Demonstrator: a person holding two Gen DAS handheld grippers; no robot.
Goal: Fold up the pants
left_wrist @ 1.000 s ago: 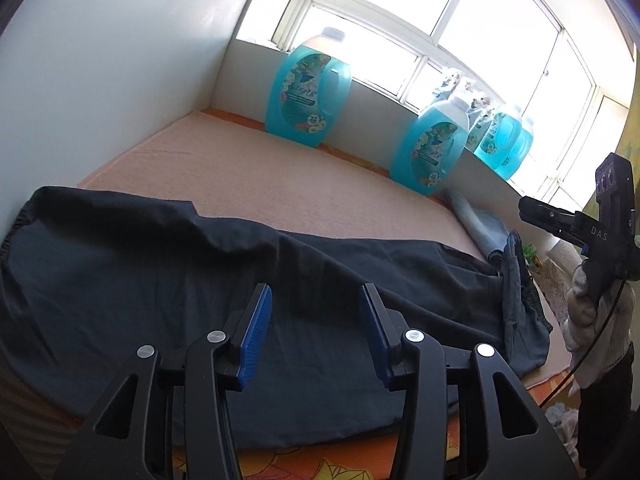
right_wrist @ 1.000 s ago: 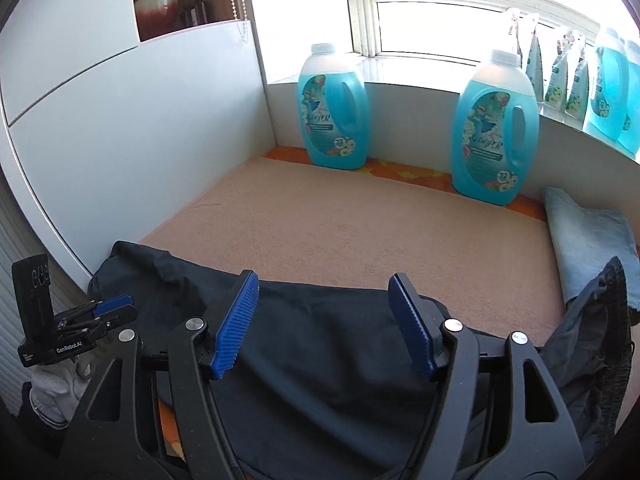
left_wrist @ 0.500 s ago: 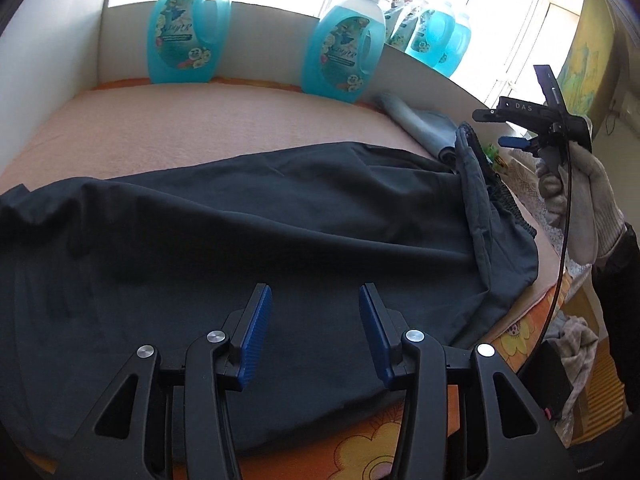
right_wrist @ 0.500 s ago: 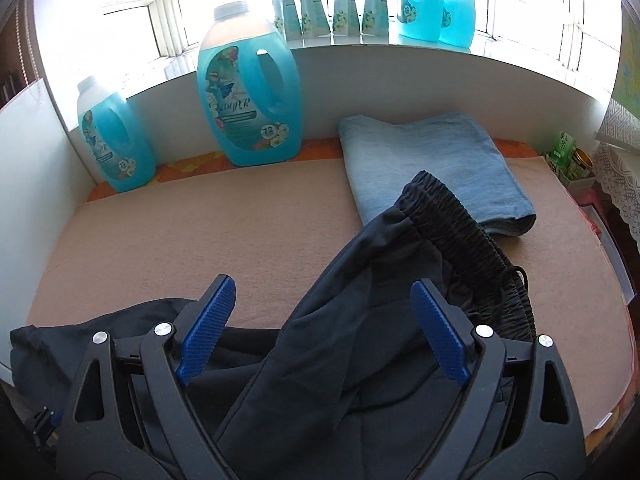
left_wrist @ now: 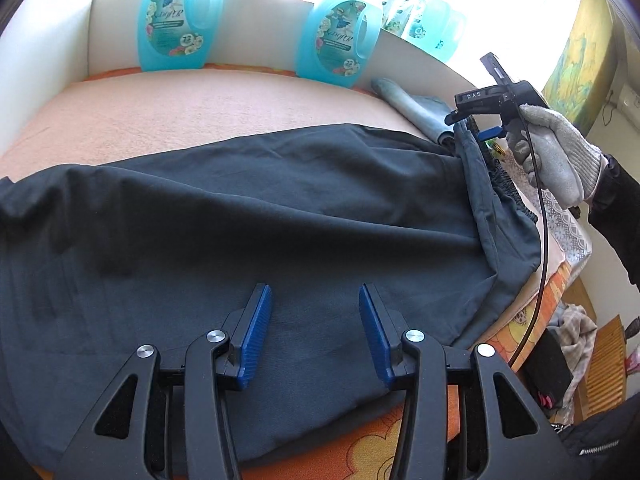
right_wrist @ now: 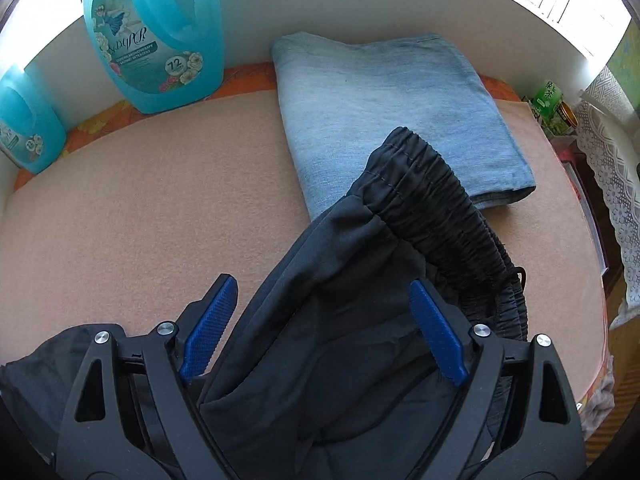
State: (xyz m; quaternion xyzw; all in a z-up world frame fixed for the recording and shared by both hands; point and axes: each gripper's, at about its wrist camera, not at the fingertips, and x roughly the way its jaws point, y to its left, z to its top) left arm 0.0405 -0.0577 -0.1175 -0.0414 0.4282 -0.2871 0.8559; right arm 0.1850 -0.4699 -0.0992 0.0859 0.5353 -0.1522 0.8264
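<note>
The biggest thing is the table (left_wrist: 192, 120), covered with a peach-coloured cloth, and across its near half lie the dark pants (left_wrist: 248, 216), spread long from left to right with soft wrinkles; the near edge hangs close to the edge of the table. The waist end is on the right side, and there the elastic waistband (right_wrist: 436, 196) is raised and turned over, and part of it rests on a folded light-blue garment (right_wrist: 384, 92) that lies behind it. Along the wall stand big blue detergent bottles (left_wrist: 180, 16). The right gripper (right_wrist: 324, 320) is above the waist part, with dark cloth between its two blue pads (right_wrist: 436, 332); its jaws are closing, but the pads do not press the cloth yet, so nothing is held. A gloved hand (left_wrist: 556, 152) carries this gripper in the left wrist view. The left gripper (left_wrist: 315, 332) hovers over the middle of the pants with its jaws partly apart and holds nothing. I think the next step is to grasp the waist and carry it over the legs. The risk is that the right gripper takes only the upper layer or a loose wrinkle, because the cloth is bunched there; then the fold becomes crooked. Also the waistband may drag the blue garment with it, and a strong pull may slide the pants off the near edge, as the other gripper does not pin them.
</note>
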